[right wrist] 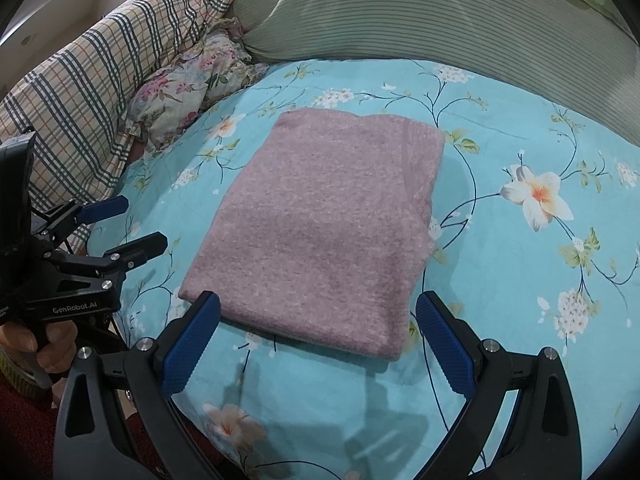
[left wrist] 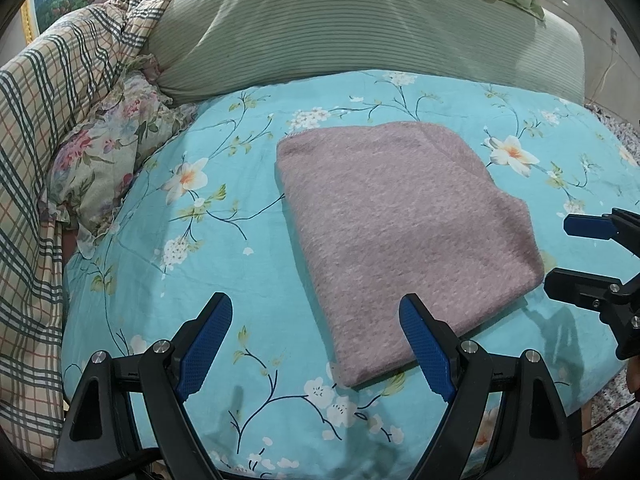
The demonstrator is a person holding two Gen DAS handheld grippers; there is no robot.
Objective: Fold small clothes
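A mauve knitted garment [left wrist: 396, 236], folded into a flat rectangle, lies on the turquoise floral bedsheet [left wrist: 224, 240]; it also shows in the right wrist view [right wrist: 324, 216]. My left gripper [left wrist: 316, 316] is open and empty, just in front of the garment's near left edge. My right gripper [right wrist: 318, 316] is open and empty, hovering at the garment's near edge. The right gripper also shows at the right edge of the left wrist view [left wrist: 568, 256], open. The left gripper shows at the left of the right wrist view [right wrist: 134, 222], open.
A green striped pillow [left wrist: 340, 28] lies behind the garment. A plaid quilt [left wrist: 60, 92] and a floral pillow [left wrist: 116, 152] are heaped at the left. The bed's edge is near my grippers, with dark floor [right wrist: 24, 432] below.
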